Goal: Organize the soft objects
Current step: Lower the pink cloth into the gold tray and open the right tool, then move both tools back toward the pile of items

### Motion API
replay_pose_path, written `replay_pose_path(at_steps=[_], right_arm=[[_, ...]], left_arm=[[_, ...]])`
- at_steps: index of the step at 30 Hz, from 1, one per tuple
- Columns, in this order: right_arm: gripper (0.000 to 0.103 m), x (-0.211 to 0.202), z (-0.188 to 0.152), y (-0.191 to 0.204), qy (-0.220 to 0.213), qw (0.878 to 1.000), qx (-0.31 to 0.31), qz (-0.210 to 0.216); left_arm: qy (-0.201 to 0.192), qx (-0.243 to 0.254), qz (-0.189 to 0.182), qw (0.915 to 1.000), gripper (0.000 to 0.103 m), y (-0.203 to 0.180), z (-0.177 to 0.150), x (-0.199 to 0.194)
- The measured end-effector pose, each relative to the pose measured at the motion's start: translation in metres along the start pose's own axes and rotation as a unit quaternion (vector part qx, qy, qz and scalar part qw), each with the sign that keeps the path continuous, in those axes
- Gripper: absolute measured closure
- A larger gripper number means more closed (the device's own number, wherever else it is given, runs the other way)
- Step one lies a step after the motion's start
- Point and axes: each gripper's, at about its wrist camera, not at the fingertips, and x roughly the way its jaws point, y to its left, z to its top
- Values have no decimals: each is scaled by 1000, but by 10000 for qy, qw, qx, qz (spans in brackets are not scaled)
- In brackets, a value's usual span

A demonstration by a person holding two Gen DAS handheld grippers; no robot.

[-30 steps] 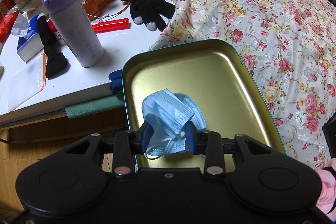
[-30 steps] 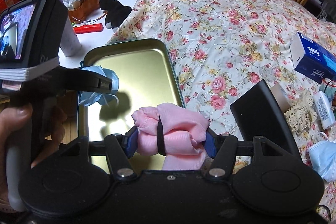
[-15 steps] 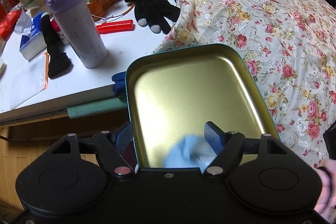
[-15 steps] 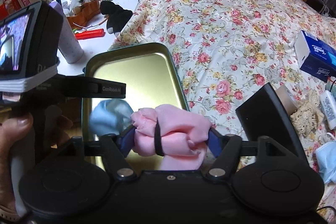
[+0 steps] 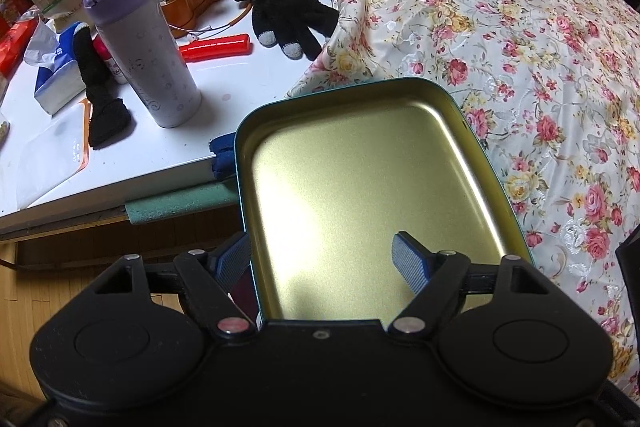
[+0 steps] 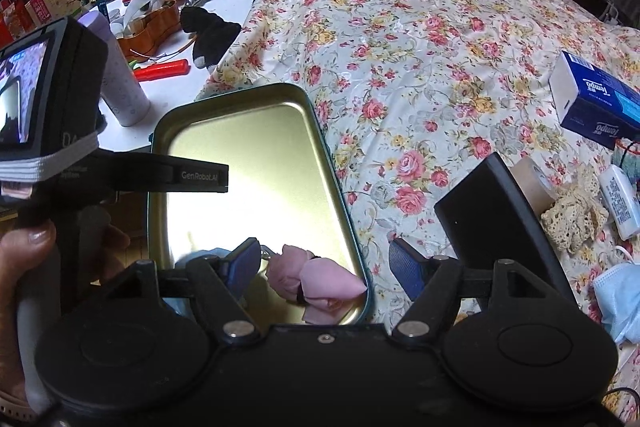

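Floral bedspread (image 6: pixel 420 67) spread beneath gold-lined tin tray (image 6: pixel 224 107), left gripper (image 5: pixel 322 261) held over the tray — jaws opening, nothing between them, right gripper (image 6: pixel 324 269) released, pink cloth bundle (image 6: pixel 320 281) and blue mask (image 6: pixel 210 254) laid at the tray's near end.

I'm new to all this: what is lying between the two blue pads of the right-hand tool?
In the right wrist view, a pink cloth bundle lies in the gold tin tray between the right gripper's open pads, touching neither.

Lilac-lidded steel flask (image 5: pixel 146 43), upright on white table (image 5: pixel 168 147); red plastic tube (image 5: pixel 216 47) lying beside; blue tissue box (image 6: pixel 596 99) on floral cloth.
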Motion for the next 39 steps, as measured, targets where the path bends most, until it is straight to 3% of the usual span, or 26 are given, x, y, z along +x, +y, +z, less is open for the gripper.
replay_pose_path(at_steps=[23,39], right_arm=[[34,2,-10,-4,171,9997,126,-84],[34,-17,3,-34,-145,9990,396,-171]], left_arm=[[212,-4,57,9998,26,0,-3,7],[254,101,137,9995,25,-4,-5,11]])
